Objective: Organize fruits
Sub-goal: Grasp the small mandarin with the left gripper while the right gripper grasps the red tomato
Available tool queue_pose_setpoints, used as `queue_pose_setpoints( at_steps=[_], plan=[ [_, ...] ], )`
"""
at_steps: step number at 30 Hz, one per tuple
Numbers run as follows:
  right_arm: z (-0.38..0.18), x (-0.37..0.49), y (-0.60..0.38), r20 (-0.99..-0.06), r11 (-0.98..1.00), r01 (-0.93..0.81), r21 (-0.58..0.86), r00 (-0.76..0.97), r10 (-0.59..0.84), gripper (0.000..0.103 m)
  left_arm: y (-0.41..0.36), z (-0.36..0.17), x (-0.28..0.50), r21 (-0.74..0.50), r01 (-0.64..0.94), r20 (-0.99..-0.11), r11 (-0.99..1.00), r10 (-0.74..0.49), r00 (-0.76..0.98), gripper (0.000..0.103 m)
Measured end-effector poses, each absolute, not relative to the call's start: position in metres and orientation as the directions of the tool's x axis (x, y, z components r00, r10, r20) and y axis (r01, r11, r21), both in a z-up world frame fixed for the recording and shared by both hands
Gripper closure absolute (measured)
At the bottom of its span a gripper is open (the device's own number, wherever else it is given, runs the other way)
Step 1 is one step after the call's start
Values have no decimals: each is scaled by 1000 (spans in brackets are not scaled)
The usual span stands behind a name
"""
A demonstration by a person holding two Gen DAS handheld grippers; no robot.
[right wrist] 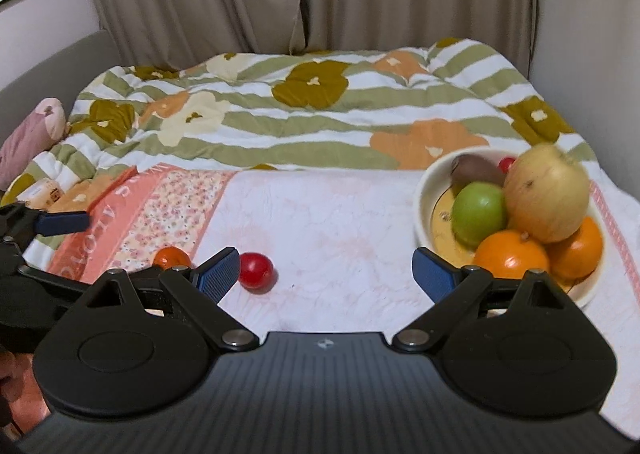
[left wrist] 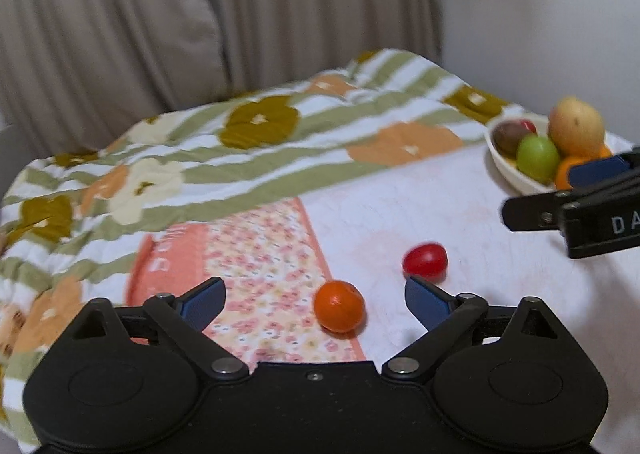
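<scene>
Fruit is mostly in the bowl (right wrist: 424, 190); an orange (left wrist: 339, 306) and red fruit (left wrist: 425, 261) lie loose on the sheet. Both grippers (left wrist: 316, 300) (right wrist: 326, 274) gape wide and empty. A nudge could roll them away.

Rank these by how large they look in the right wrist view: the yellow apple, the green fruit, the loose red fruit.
1. yellow apple
2. green fruit
3. loose red fruit

The red fruit looks smallest, with no sign that it lies farther from the camera than the bowl.
</scene>
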State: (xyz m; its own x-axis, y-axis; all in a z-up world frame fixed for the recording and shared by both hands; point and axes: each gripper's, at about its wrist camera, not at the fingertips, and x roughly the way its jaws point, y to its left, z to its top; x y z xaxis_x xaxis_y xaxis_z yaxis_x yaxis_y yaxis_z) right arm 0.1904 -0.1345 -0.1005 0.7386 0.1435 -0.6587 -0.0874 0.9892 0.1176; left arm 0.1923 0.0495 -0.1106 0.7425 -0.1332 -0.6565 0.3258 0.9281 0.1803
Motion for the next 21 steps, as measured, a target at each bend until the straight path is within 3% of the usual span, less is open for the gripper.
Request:
queue_pose_setpoints(
  at_steps=[11, 14, 15, 21],
  plan=[
    [-131, 210, -113, -688, 992, -65, 108, 715, 122, 0, 43, -149, 219, 148, 410, -730, 900, -180, 660, 36],
    [-135, 214, -109, -693, 992, -67, 111, 710, 126, 0, 44, -149, 220, 129, 420, -734, 898, -199, 650, 52],
    [-136, 216, -108, -696, 991, -70, 113, 707, 129, 0, 44, -148, 219, 132, 422, -733, 897, -199, 651, 61],
    [-142, 224, -97, -711, 989, -94, 115, 688, 148, 10, 45, -148, 220, 126, 420, -735, 899, -200, 648, 63]
  ],
)
